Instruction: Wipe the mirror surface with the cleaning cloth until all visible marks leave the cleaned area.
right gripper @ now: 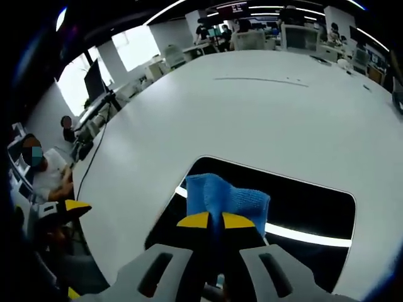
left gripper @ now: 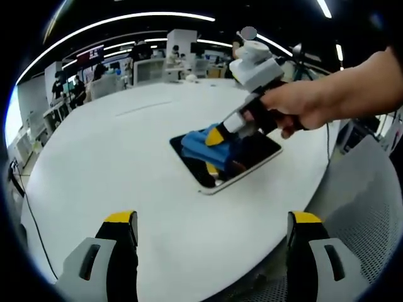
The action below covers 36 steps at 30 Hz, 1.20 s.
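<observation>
Cloth [right gripper: 228, 196] in right gripper [right gripper: 215, 221], on mirror [right gripper: 308, 207]

Cloth [right gripper: 228, 196] on mirror [right gripper: 315, 207], mirror on table [right gripper: 264, 113].

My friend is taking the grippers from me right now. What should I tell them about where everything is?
Right gripper: shut on the blue cleaning cloth, pressing it on the mirror.
Left gripper: open, holding nothing, hanging over the near edge of the white table.
Mirror: lies flat on the table, near its right edge in the left gripper view; the cloth sits on its far-left part.
Done: wiping is under way.
Left: I cannot tell from these pictures whether marks remain. Check the dark glass, wipe the uncovered part, and keep mirror and cloth in sight.
</observation>
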Motion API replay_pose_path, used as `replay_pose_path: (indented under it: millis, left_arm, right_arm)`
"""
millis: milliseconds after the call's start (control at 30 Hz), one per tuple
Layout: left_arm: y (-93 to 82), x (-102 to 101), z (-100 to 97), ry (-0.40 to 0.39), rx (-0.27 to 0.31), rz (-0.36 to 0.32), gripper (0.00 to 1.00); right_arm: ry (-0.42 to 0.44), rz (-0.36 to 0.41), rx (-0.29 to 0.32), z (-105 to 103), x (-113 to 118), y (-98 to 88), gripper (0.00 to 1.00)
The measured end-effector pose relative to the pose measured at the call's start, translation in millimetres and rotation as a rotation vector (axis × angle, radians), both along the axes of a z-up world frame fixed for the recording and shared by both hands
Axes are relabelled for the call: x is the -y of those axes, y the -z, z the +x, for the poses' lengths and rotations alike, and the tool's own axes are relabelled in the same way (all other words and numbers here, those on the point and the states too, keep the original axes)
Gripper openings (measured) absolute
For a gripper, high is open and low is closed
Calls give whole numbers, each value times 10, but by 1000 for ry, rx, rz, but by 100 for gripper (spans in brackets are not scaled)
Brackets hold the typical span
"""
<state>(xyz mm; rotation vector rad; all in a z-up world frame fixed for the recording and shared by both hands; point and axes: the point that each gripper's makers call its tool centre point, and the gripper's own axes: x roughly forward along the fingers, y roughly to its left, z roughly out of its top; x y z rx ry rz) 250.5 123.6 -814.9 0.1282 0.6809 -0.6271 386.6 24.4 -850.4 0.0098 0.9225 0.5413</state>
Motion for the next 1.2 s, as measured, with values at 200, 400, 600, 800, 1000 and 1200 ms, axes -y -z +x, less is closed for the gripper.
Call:
replay_pose_path:
  millis: [200,400,600,800,1000,1200]
  left_arm:
    - [6,2,-3,3,-1,2,99]
    - [7,4,-7,6,-3,5,99]
    - [8,6,-6,6,-3,6,99]
    - [11,7,-7,8,-3,7,99]
    - [13,5,-7,7,-4,9,99]
    - [10,2,2,4,2,8,99]
  right_arm:
    - [10,-4,-2,9,90,9,1]
    - [20,-11,-1,13,160,8,1]
    - [37,-15,-1,24,290,11,1]
    - [42,-19,2,17,381,9,1]
    - [55,-16,-1,11,467,12,1]
    - [60,-20,-1,8,581,12,1]
